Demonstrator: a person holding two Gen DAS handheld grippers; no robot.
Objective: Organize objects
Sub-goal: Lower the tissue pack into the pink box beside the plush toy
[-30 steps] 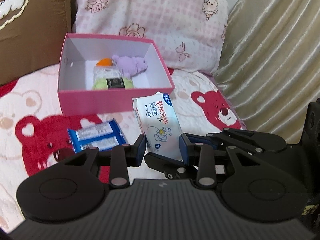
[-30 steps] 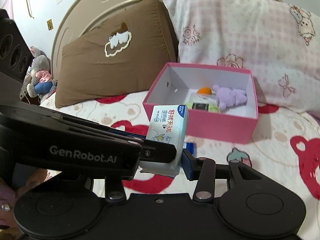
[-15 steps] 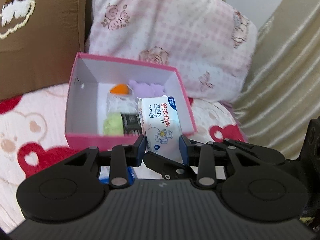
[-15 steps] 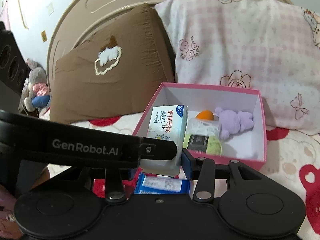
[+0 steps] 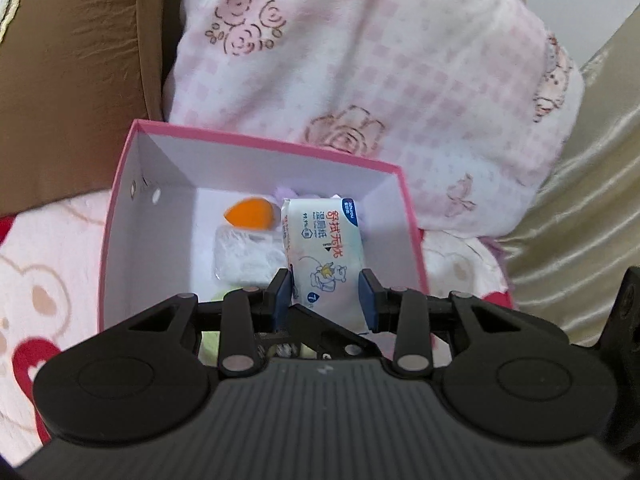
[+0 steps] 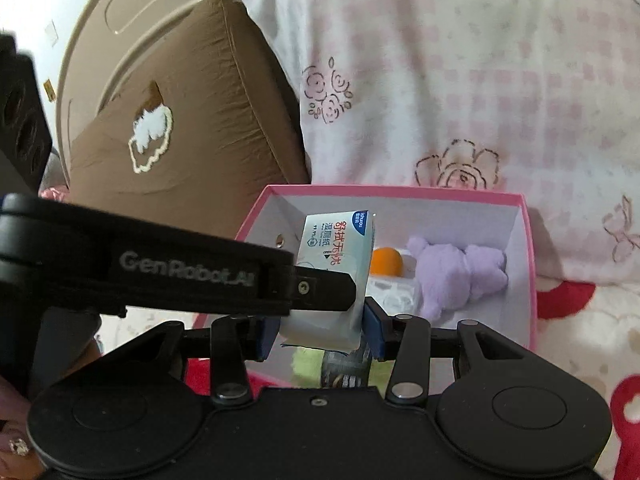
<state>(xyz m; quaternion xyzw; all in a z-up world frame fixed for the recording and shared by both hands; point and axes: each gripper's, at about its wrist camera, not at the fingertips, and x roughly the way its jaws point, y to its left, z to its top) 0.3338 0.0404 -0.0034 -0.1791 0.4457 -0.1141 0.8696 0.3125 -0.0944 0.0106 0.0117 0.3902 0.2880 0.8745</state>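
Note:
A white wet-wipes pack [image 5: 324,248] with blue and red print is held upright over the open pink box [image 5: 264,142]. My left gripper [image 5: 325,302] is shut on its lower part, a blue pad on each side. My right gripper [image 6: 320,332] is shut on the same wipes pack [image 6: 340,248], and a left finger [image 6: 180,276] crosses in front of it. In the box [image 6: 400,192] lie an orange sponge [image 6: 386,262], a purple plush [image 6: 460,276], a clear wrapped item [image 5: 244,256] and something green [image 6: 306,364], partly hidden by the grippers.
The box sits on a pink bedspread [image 5: 40,280] with red bears. Behind it lean a brown pillow [image 6: 192,120] and a pink checked pillow [image 5: 360,60]. A beige satin cover [image 5: 580,200] rises at the right. A curved headboard [image 6: 132,8] stands at the back.
Both grippers have carried the wipes pack forward from above the bedspread to over the box. The blue packet on the bedspread has dropped out of view.

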